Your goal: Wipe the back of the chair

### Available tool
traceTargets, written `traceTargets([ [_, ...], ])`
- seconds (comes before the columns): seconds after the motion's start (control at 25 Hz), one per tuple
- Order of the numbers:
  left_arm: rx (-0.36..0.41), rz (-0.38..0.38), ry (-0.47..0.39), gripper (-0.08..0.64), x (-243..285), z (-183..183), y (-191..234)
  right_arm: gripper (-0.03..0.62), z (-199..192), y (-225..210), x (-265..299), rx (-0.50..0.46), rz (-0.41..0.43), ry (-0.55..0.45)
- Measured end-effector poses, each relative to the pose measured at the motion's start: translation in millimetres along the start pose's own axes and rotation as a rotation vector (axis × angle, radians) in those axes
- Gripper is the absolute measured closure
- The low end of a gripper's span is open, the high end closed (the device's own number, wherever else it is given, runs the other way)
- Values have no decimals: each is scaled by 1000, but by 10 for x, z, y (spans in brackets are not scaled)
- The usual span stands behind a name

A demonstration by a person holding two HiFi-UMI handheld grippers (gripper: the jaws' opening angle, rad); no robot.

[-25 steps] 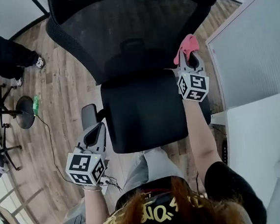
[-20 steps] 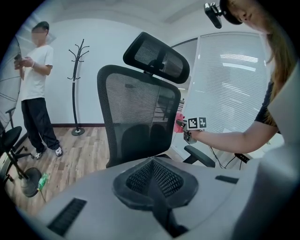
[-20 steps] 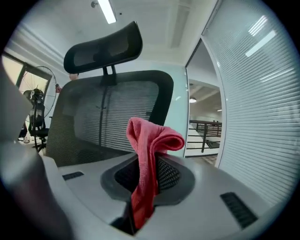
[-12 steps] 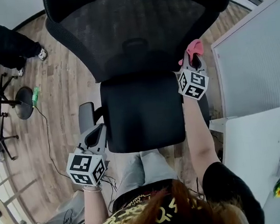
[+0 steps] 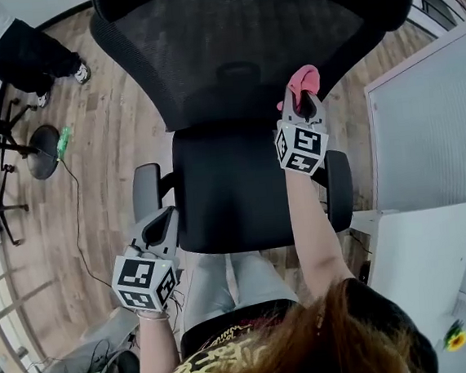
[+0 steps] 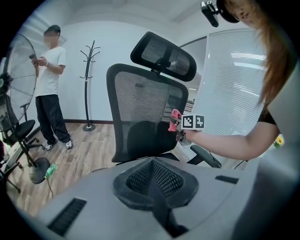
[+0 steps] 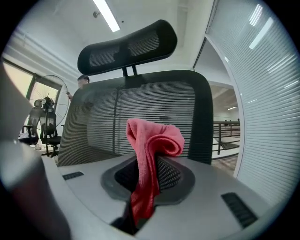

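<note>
A black office chair with a mesh back (image 5: 235, 42) (image 6: 140, 105) (image 7: 140, 117) and a headrest (image 7: 126, 44) faces me. My right gripper (image 5: 300, 101) (image 6: 177, 123) is shut on a pink cloth (image 5: 301, 78) (image 7: 147, 159) (image 6: 174, 119) and holds it just in front of the lower right of the mesh back, above the seat (image 5: 233, 190). Whether the cloth touches the mesh I cannot tell. My left gripper (image 5: 161, 223) (image 6: 152, 187) hangs low at the seat's front left corner, its jaws together with nothing in them.
The chair's armrests (image 5: 145, 190) (image 5: 340, 188) flank the seat. A white partition with blinds (image 5: 436, 121) and a white desk (image 5: 424, 253) stand at the right. A person (image 6: 50, 89) stands at the left near a fan (image 6: 14, 93), another chair base (image 5: 0, 147) and a coat stand (image 6: 87, 86).
My right gripper with the pink cloth has shifted left toward the middle of the chair back. The left gripper has stayed in place; the head view has shifted slightly.
</note>
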State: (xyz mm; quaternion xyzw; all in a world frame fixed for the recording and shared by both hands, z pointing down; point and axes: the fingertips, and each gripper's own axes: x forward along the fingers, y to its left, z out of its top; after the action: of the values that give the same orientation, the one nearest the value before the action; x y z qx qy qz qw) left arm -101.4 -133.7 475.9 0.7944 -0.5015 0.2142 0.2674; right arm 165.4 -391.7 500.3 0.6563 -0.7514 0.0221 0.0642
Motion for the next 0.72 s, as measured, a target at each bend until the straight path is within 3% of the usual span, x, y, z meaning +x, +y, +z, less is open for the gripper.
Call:
traceTargets([
  [0.72, 0, -24, -23, 566, -34, 58, 365, 532, 27, 1377, 214, -75, 168, -5],
])
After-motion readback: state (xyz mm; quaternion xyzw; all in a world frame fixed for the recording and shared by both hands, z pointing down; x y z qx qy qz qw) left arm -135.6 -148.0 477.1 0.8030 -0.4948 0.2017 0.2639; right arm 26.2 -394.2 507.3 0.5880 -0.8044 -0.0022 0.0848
